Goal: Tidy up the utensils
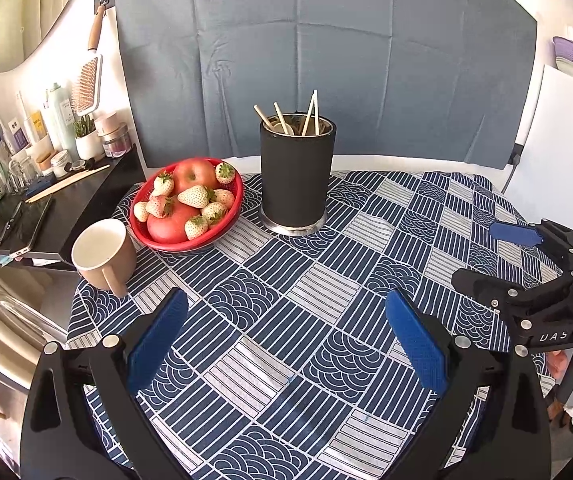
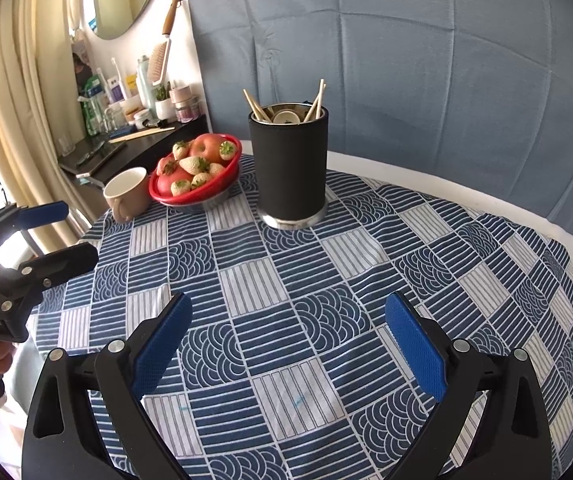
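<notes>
A black cylindrical utensil holder (image 1: 296, 176) with a steel base stands at the back middle of the patterned tablecloth (image 1: 286, 320). Several wooden chopsticks (image 1: 313, 114) and a spoon (image 2: 286, 117) stand in it. It also shows in the right wrist view (image 2: 289, 168). My left gripper (image 1: 286, 336) is open and empty, low over the cloth in front of the holder. My right gripper (image 2: 288, 340) is open and empty over the cloth too. Each gripper shows at the edge of the other's view: the right one (image 1: 482, 252), the left one (image 2: 70, 232).
A red bowl (image 1: 190, 204) of apples and strawberries and a beige mug (image 1: 100, 254) stand left of the holder. A dark side shelf (image 1: 58, 200) with bottles, jars and a pair of chopsticks (image 1: 66, 184) is beyond the table's left edge. A grey-blue backdrop (image 1: 326, 60) hangs behind.
</notes>
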